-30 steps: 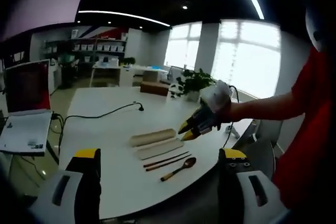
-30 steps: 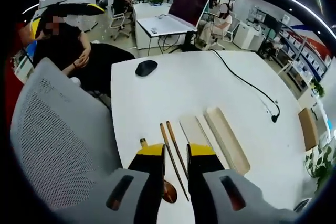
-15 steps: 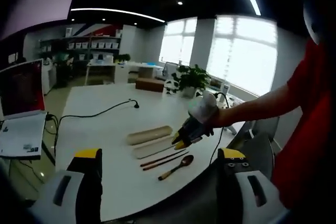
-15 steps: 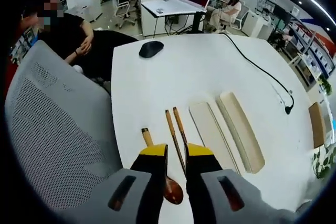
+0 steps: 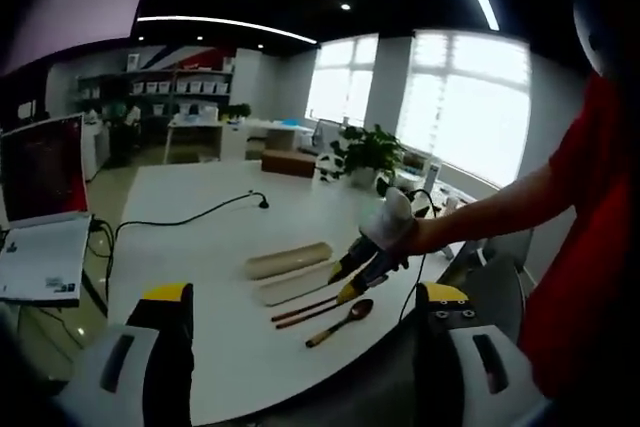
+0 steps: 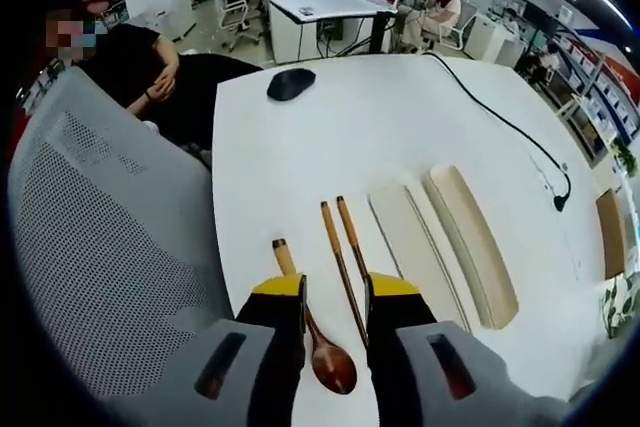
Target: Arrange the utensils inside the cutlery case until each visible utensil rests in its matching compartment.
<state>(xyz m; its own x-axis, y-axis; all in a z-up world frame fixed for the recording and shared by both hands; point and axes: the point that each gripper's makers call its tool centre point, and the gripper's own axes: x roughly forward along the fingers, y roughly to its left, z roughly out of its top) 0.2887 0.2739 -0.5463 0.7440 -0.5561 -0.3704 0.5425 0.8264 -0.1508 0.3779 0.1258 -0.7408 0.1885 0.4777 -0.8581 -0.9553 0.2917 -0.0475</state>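
Note:
The cutlery case lies in two pale parts on the white table [image 6: 330,137]: a flat tray [image 6: 408,247] and a rounded lid [image 6: 470,242] beside it. Two brown chopsticks [image 6: 340,242] lie next to the tray, with a wooden spoon [image 6: 312,337] on their other side. My right gripper [image 6: 335,297] hovers open over the chopsticks, which run up between its jaws. In the left gripper view the right gripper [image 5: 346,281] hangs over the chopsticks [image 5: 303,310], near the tray [image 5: 290,287], lid [image 5: 288,259] and spoon [image 5: 342,320]. My left gripper [image 5: 303,292] is held back from the table, wide open and holding nothing.
A black mouse [image 6: 291,83] and a black cable [image 6: 500,117] lie farther along the table. A grey mesh chair [image 6: 100,247] stands at the table's edge, with a seated person [image 6: 130,67] behind. A laptop [image 5: 45,167] sits on a side desk.
My right gripper has come lower and nearer over the chopsticks, and its jaws have spread a little. The left gripper stays open and back from the table.

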